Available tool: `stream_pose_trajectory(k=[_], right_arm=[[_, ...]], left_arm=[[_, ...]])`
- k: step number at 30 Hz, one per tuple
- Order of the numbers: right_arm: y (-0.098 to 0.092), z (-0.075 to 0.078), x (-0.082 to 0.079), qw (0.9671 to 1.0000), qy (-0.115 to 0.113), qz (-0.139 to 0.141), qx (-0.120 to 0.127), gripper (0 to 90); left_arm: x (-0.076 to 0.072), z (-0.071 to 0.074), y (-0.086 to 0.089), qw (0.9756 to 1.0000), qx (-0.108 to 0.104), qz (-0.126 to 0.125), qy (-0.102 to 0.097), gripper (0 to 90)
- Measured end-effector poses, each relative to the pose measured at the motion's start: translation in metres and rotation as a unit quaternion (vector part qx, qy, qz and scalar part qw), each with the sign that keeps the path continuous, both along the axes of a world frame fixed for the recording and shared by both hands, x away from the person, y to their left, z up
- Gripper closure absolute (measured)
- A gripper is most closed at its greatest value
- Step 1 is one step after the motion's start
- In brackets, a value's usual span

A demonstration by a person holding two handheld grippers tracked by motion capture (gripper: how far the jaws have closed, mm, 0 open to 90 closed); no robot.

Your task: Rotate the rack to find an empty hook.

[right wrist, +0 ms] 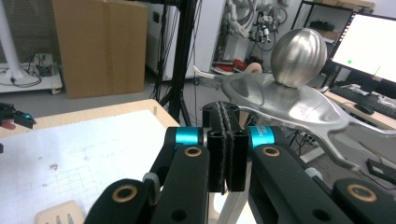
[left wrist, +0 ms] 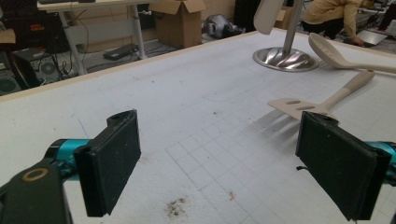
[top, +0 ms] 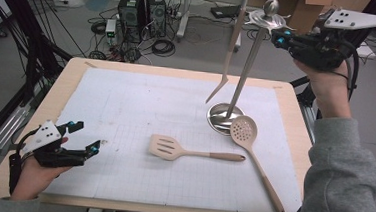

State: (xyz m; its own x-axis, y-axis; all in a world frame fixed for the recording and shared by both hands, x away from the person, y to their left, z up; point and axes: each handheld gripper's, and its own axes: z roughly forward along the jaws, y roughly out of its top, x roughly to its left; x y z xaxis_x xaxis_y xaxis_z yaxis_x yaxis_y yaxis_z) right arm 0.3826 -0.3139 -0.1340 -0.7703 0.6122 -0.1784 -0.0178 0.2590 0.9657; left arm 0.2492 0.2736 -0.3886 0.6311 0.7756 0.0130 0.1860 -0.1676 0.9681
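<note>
The right gripper [top: 280, 38] is held up beside the top of the steel utensil stand [top: 252, 60], its jaws pressed flat together with nothing visible between them; whether they touch the stand's hook plate cannot be made out. The stand's base sits at the table's [top: 34, 120] far right, partly covered by the perforated spoon [top: 244, 130]. One beige utensil [top: 229, 54] hangs from the stand. The left gripper [top: 86, 136] rests wide open and empty near the left edge, and the slotted turner [top: 170, 147] lies mid-table.
</note>
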Motion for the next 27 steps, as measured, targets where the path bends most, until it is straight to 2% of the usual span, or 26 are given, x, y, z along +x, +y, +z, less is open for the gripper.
stream_pose_trajectory(k=[4,6,14,15,20,26,27], right_arm=[[-0.003,-0.005,-0.006,1.0000,0.000,-0.001,0.007,89.4],[-0.005,-0.009,-0.011,0.9999,-0.001,-0.003,0.017,85.2],[-0.010,-0.029,-0.027,0.9992,0.006,-0.016,0.035,51.9],[-0.010,-0.032,-0.030,0.9992,-0.002,-0.018,0.037,45.9],[-0.011,-0.050,-0.040,0.9991,0.012,-0.017,0.037,29.4],[-0.011,-0.076,-0.048,0.9993,0.023,0.002,0.030,14.4],[-0.011,-0.081,-0.051,0.9991,0.027,0.006,0.031,14.3]], left_arm=[[0.000,0.002,0.000,1.0000,0.000,-0.002,-0.003,14.3],[0.000,0.002,0.000,1.0000,-0.001,-0.001,-0.004,14.2],[0.001,0.005,-0.001,0.9999,-0.004,-0.006,-0.011,14.2],[0.002,0.006,-0.001,0.9999,-0.006,-0.005,-0.012,14.2],[0.005,0.007,-0.002,0.9998,-0.009,-0.009,-0.013,14.1],[0.008,0.007,-0.002,0.9998,-0.008,-0.009,-0.014,14.0],[0.008,0.007,-0.002,0.9998,-0.010,-0.008,-0.013,13.9]])
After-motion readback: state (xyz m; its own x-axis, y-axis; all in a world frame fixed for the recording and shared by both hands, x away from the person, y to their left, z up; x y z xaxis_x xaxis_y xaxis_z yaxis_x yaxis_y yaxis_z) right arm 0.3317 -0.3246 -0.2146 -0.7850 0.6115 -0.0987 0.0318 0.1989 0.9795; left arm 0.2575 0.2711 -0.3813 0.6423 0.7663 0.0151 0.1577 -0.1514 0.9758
